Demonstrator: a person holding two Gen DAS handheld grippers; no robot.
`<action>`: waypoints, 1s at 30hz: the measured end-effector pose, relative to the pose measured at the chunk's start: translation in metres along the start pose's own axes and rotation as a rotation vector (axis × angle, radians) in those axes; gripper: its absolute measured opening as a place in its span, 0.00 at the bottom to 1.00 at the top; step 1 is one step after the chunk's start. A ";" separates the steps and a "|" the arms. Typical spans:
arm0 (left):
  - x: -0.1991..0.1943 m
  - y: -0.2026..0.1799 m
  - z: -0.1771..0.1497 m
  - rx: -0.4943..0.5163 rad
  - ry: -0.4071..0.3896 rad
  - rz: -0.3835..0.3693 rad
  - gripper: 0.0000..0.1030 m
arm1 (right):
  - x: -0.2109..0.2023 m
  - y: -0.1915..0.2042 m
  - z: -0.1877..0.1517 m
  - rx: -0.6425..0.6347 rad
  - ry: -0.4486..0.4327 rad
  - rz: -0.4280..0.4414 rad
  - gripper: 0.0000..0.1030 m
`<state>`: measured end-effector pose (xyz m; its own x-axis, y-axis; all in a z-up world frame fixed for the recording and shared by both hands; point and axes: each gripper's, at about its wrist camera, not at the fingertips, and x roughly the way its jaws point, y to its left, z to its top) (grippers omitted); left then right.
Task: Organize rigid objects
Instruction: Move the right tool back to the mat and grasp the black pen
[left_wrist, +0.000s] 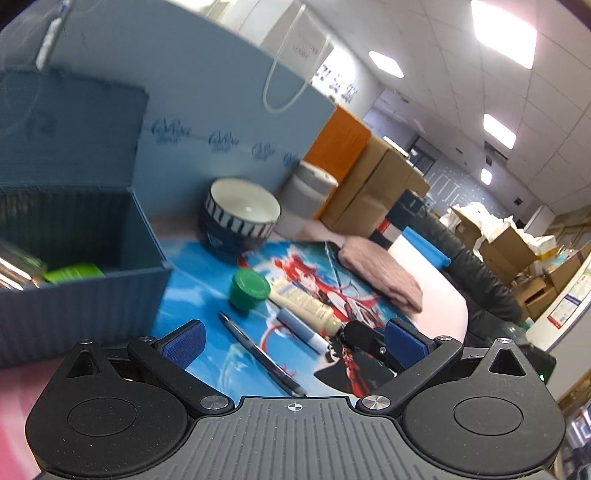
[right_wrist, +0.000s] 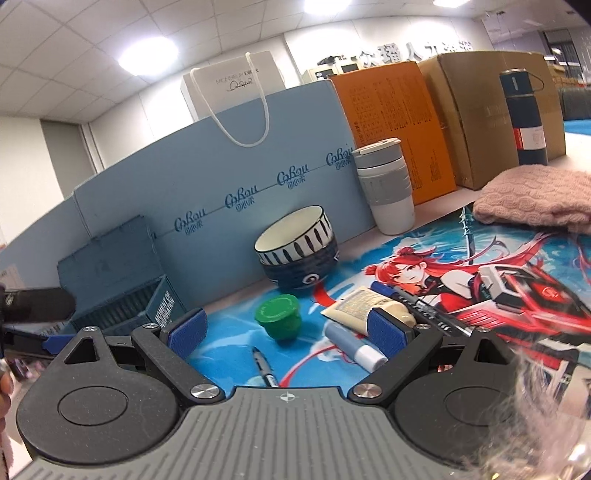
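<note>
Blue pads are seen on both tools. The left gripper (left_wrist: 293, 341) is held with its jaws spread wide and nothing between them, above the printed desk mat (left_wrist: 207, 306). The right gripper (right_wrist: 286, 332) is likewise spread wide and empty, above the same mat (right_wrist: 424, 254).

Loose items are laid on the mat between and just ahead of the fingers:
- A green cap-shaped container (left_wrist: 248, 288) (right_wrist: 279, 316) is placed near the mat's centre, standing on its own.
- A cream tube (left_wrist: 303, 303) (right_wrist: 360, 306) is laid flat just beside the green container.
- A blue stick with a white end (left_wrist: 301, 329) (right_wrist: 352, 343) is laid alongside the tube, close to touching it.
- A dark pen (left_wrist: 258, 352) (right_wrist: 264, 367) is laid apart from the stick, nearest the left gripper's body.
- A second pen (right_wrist: 424, 308) is laid beyond the tube in the right wrist view.

A blue ribbed storage box (left_wrist: 85, 295) (right_wrist: 122, 295) is positioned at the left of the mat with its lid raised. Green and shiny objects are partly visible inside it; their identity cannot be determined.

A striped bowl (left_wrist: 240, 218) (right_wrist: 297, 251) is placed behind the green container, against a light blue board (left_wrist: 221, 110) (right_wrist: 240, 192). A grey and white cup (right_wrist: 386, 184) is stood upright beside the bowl. A pink knitted cloth (left_wrist: 380, 277) (right_wrist: 535, 199) is laid at the mat's far right edge. Cardboard boxes (right_wrist: 480, 118) are stacked behind the cup.
</note>
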<state>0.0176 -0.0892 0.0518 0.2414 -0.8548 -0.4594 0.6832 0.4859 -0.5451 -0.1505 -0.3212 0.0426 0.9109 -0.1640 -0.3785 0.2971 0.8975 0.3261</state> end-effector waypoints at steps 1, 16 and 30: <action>0.005 0.000 -0.001 -0.012 0.005 0.002 1.00 | -0.001 -0.001 -0.001 -0.012 0.002 -0.002 0.91; 0.038 0.002 -0.007 -0.121 0.045 -0.045 1.00 | 0.050 0.020 -0.019 -0.234 0.212 0.041 0.52; -0.018 0.020 0.012 -0.117 -0.128 0.012 1.00 | 0.126 0.049 -0.024 -0.376 0.362 -0.031 0.41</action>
<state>0.0346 -0.0662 0.0577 0.3402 -0.8613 -0.3774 0.5963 0.5080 -0.6216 -0.0282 -0.2881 -0.0095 0.7260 -0.1005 -0.6803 0.1384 0.9904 0.0013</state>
